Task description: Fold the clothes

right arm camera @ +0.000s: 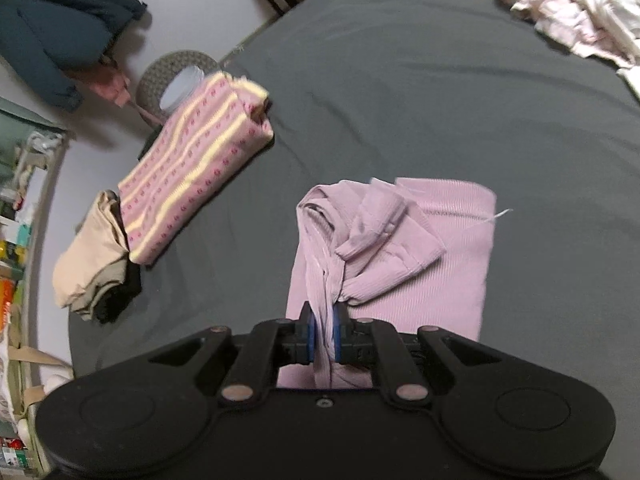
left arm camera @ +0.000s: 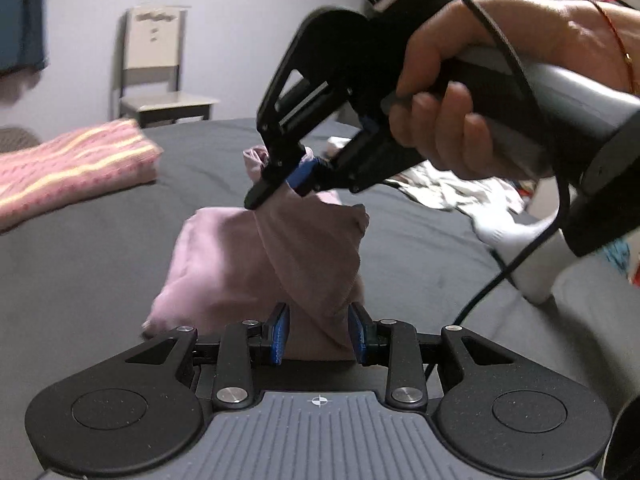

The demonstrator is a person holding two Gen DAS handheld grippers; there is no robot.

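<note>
A mauve ribbed garment (right arm camera: 440, 264) lies partly folded on the dark grey bed (right arm camera: 400, 80). A bunched strip of it rises into my right gripper (right arm camera: 325, 336), whose blue pads are shut on it. In the left wrist view the same garment (left arm camera: 224, 264) is lifted into a peak. There a hand holds the right gripper (left arm camera: 294, 182), which pinches the cloth at the top. My left gripper (left arm camera: 320, 332) sits low at the near edge, with a thick fold of the garment clamped between its blue pads.
A folded pink and yellow striped sweater (right arm camera: 192, 168) lies at the left of the bed, with folded beige clothes (right arm camera: 92, 256) beside it. Loose pale clothes (right arm camera: 580, 12) are piled at the far right. A chair (left arm camera: 156, 68) stands beyond the bed. A cable (left arm camera: 492, 280) hangs from the right gripper.
</note>
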